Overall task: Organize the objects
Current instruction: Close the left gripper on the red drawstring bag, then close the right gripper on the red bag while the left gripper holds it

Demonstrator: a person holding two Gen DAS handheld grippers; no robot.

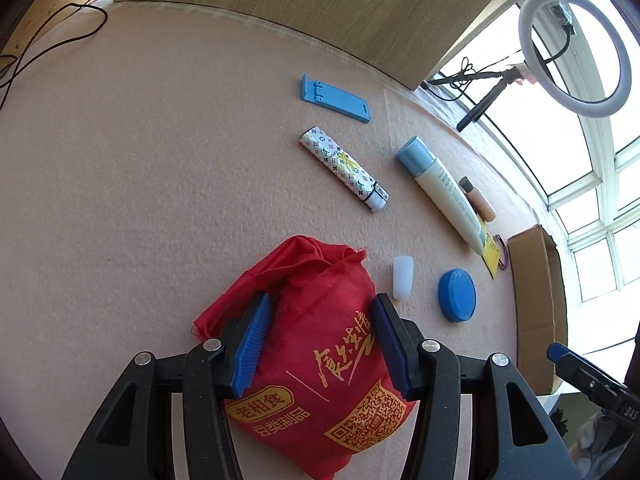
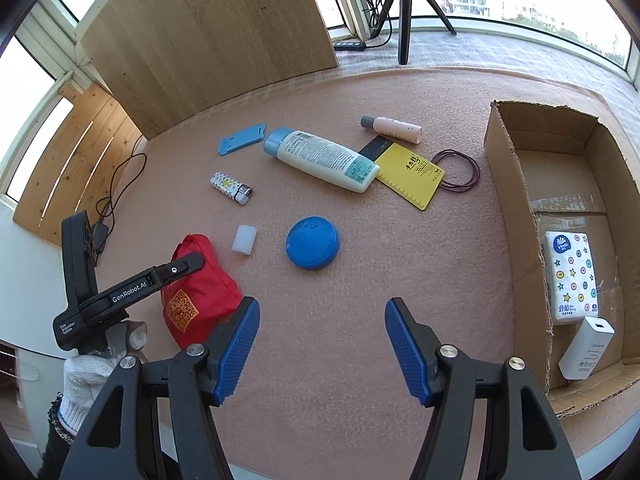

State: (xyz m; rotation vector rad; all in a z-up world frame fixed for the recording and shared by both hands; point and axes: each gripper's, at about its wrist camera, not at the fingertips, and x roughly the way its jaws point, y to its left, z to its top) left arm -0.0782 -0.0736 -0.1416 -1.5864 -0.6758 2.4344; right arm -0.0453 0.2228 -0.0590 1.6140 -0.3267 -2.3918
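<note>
Left gripper (image 1: 320, 336) jaws clamped on red pouch (image 1: 320, 360), lower centre. Right gripper (image 2: 322, 344) jaws released, empty. Soft cloth: firm squeeze advised before pouch is carried to cardboard box (image 2: 516, 184), right of frame.

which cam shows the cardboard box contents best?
Right wrist: the cardboard box lies open, with a tissue pack and white charger inside. Left wrist shows only its outer wall.

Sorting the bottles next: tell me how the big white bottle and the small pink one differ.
The white bottle is far larger and flatter, with a light blue cap and dense printed text; the pink bottle is slim and round with a grey cap. The white bottle's foot overlaps the yellow card, while the pink bottle lies apart on the mat. Both lie on their sides, caps pointing left in the right wrist view.
</note>
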